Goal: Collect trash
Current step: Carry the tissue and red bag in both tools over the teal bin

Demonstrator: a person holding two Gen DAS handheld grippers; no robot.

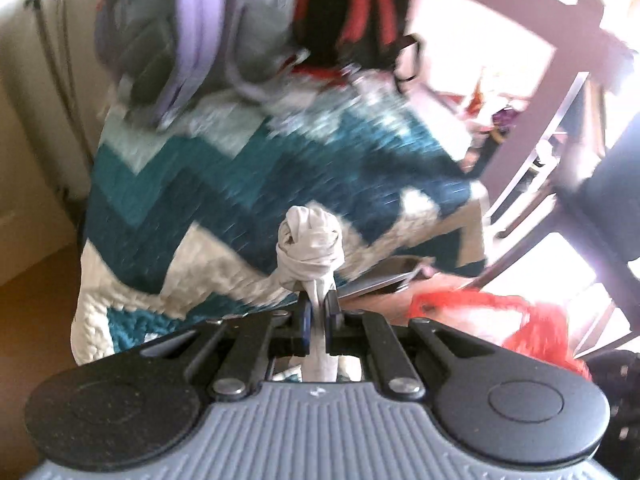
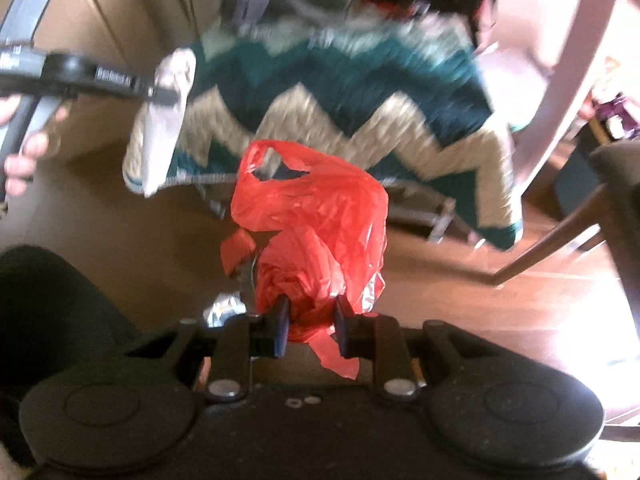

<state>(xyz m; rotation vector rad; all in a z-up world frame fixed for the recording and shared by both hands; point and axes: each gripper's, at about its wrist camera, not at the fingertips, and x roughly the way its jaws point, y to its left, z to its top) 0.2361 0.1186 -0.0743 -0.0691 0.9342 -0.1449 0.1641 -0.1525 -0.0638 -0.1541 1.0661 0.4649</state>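
Note:
My left gripper (image 1: 318,312) is shut on a twisted, knotted white piece of trash (image 1: 310,240), held in the air in front of a teal and white zigzag blanket (image 1: 224,184). The right wrist view shows that gripper (image 2: 166,98) at the upper left with the white trash (image 2: 170,120) hanging from it. My right gripper (image 2: 310,326) is shut on the bunched top of a red plastic bag (image 2: 316,224), which hangs open below and right of the white trash. The red bag also shows at the lower right of the left wrist view (image 1: 520,320).
The blanket (image 2: 360,100) drapes over a chair with bags hung behind it. A wooden chair leg (image 2: 560,240) stands to the right on the brown wood floor (image 2: 480,312). A crumpled foil scrap (image 2: 224,308) lies on the floor near my right gripper. A phone-like slab (image 1: 384,276) lies under the blanket's edge.

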